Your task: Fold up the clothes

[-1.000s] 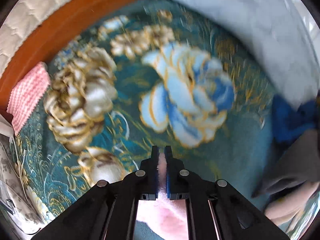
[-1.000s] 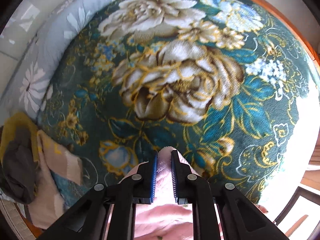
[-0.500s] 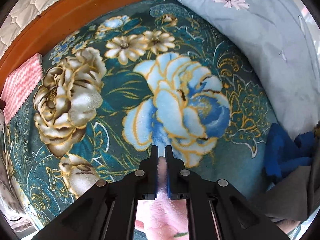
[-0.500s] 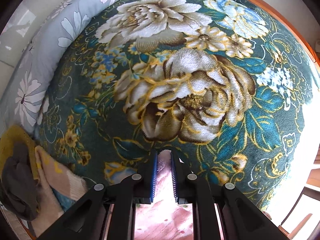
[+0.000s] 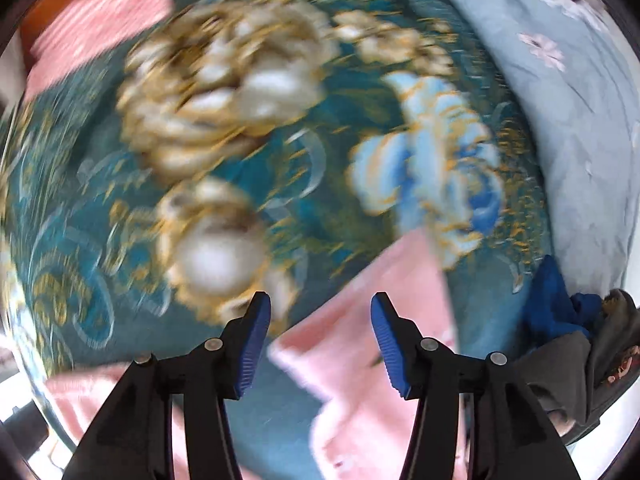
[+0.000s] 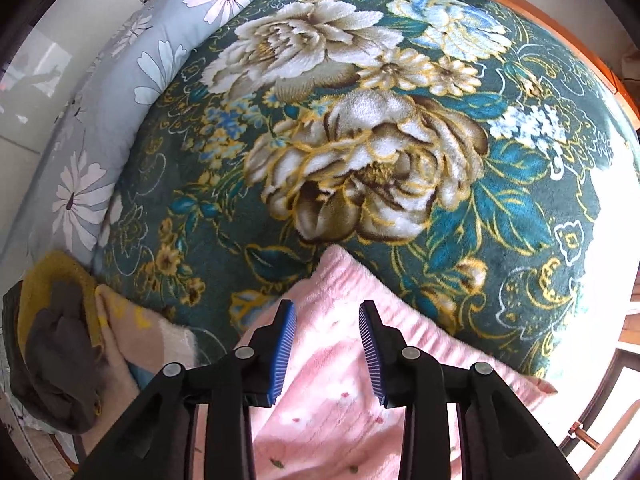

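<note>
A fluffy pink garment [image 6: 340, 380] lies flat on the teal floral blanket [image 6: 360, 168]. A ribbed band runs along its far edge. My right gripper [image 6: 327, 316] stands open just above it, with cloth showing between its blue pads but not pinched. In the blurred left wrist view the same pink garment [image 5: 384, 320] spreads under and to the right of my left gripper [image 5: 320, 308]. That gripper is open too, with nothing held.
A light blue daisy-print quilt [image 6: 120, 92] runs along one side of the bed. A heap of yellow, grey and beige clothes [image 6: 72, 340] sits at the near left, blue and grey clothes [image 5: 568, 320] beside the quilt. A pink checked cloth [image 5: 100, 24] lies by the wooden bed frame [image 6: 560, 28].
Both grippers were shut on the pink garment and have opened, letting it drop flat on the blanket. The left gripper is swinging, blurring its view.
</note>
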`<state>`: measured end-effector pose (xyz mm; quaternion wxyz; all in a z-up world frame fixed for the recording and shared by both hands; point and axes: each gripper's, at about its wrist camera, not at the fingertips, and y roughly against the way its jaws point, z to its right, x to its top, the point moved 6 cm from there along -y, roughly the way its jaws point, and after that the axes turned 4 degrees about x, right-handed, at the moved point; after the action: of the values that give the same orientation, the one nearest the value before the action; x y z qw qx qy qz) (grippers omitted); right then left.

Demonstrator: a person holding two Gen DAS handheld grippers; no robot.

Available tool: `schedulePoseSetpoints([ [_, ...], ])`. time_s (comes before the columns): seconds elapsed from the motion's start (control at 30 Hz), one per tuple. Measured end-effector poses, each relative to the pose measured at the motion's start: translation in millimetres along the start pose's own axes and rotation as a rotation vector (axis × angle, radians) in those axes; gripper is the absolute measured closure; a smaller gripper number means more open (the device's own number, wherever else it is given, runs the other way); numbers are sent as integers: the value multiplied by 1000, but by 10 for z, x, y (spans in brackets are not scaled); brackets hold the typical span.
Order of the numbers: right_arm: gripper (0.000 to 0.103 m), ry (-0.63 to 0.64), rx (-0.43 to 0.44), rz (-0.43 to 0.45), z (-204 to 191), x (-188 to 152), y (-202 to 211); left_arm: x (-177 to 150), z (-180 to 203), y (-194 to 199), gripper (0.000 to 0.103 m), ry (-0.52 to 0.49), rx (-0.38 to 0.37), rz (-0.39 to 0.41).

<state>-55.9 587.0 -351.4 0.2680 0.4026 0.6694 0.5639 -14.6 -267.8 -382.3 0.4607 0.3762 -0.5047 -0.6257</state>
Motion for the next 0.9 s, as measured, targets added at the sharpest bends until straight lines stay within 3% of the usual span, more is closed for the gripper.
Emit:
schedulePoseSetpoints([
  [0.2,67,-21,-1,-55,129,-518,181,-226,-573,0,50,169,-67,-49],
  [0.37,67,-30,5,-32,161,-651,414,-315,-751,265,50,325,-245,0],
  [0.43,67,-38,-1,-26,174,-662,463,-363,-789,307,50,289,-214,9],
  [0.5,67,-47,-7,-29,164,-682,465,-437,-720,224,50,174,-150,-33],
  [0.53,67,-50,-7,-34,144,-703,456,-458,-708,180,50,165,-144,-47],
  [0.73,67,-4,-2,-71,-84,-836,392,-388,-589,-88,50,279,-208,-91],
  [0.9,67,26,-4,-93,-219,-883,316,-257,-409,-160,50,288,-224,-102],
])
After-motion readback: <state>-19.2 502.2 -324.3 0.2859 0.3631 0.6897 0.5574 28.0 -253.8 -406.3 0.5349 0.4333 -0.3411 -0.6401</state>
